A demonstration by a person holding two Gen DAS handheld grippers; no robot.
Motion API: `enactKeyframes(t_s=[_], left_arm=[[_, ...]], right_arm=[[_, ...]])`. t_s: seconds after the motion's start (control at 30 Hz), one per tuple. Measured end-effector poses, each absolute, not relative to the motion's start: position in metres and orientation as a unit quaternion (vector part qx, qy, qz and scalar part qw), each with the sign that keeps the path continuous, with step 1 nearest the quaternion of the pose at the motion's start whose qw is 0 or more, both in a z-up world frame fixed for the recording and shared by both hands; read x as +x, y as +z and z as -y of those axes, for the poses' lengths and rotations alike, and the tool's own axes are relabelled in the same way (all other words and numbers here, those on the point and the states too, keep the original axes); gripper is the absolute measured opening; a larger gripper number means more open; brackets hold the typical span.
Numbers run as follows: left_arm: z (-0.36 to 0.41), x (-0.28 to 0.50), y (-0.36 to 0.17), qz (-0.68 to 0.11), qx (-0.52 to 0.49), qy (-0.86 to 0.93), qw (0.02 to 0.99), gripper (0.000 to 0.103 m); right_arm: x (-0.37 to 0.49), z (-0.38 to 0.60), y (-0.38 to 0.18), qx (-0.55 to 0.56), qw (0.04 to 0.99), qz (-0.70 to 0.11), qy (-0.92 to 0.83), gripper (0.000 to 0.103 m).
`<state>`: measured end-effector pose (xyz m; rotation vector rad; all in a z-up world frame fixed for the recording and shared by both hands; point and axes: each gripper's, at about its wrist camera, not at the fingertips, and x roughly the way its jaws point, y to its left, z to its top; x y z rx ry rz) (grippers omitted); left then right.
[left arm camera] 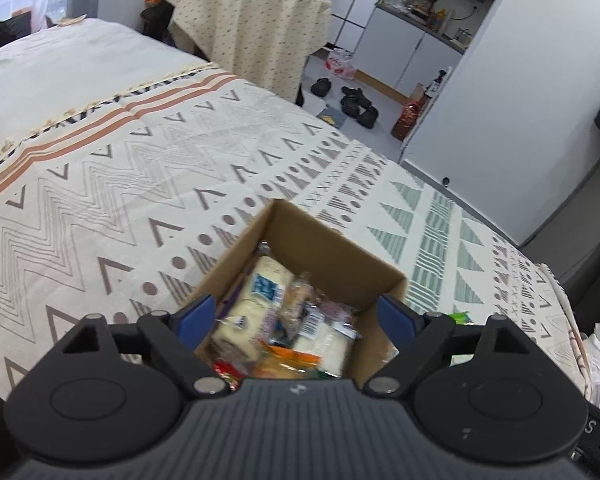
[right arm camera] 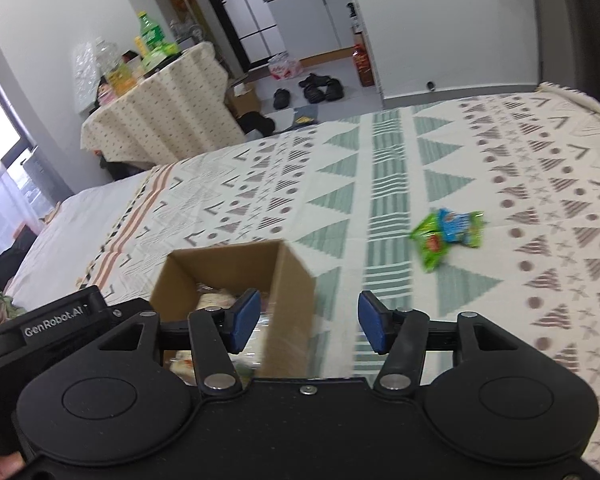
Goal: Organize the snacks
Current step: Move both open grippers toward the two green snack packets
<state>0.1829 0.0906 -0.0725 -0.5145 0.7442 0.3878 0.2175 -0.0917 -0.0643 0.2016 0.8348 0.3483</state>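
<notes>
On the patterned bedspread [left arm camera: 148, 168]: open cardboard box [left arm camera: 324, 248], flaps up, partly filled with wrapped snacks — pale bread-like packets [left arm camera: 260, 300], an orange wrapper near the bottom edge of the left view. Sits near the bed's near edge. Off to the box's right, well apart from it: two green snack packets [right arm camera: 448, 236] lying flat on the green-triangle band of the cloth, touching or overlapping each other; cannot tell which.

Left gripper [left arm camera: 296, 320] directly over the box opening, blue pads [left arm camera: 196, 316] spread wide, nothing between them. Right gripper [right arm camera: 306, 322] just past the box's right wall, pads [right arm camera: 246, 316] likewise apart and empty — left pad over the box's corner, right pad over bare cloth.

Beyond the bed: small table under a dotted cloth [right arm camera: 168, 116] with bottles on top, dark shoes [right arm camera: 312, 88] on the grey floor, white cabinets [left arm camera: 400, 48] behind.
</notes>
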Motion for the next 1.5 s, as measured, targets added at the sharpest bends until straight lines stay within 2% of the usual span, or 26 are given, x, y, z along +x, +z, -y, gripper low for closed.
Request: enactKeyframes(t_s=[0.23,0.57,1.23,1.5], left_arm=[[-0.055,0.194,-0.063,-0.357,-0.218,0.154,0.895,0.088],[-0.013,0.223,-0.055,-0.354,-0.194,0.112,0.908,0.087],[0.039,0.326,-0.115,-0.394,-0.175,0.086,0.898,0.083],[0.047,0.36,-0.141,-0.405,-0.192,0.094,0.889,0.073]], right_arm=[[0.215,0.136,-0.058,0.109,0.904,-0.384,0.155,0.063],[0.234,0.178,-0.072,0.137,0.906,-0.37,0.152,0.063],[0.327,0.218,-0.149,0.2,0.884,-0.387,0.17,0.063],[0.364,0.224,-0.175,0.204,0.878,-0.4,0.166,0.062]])
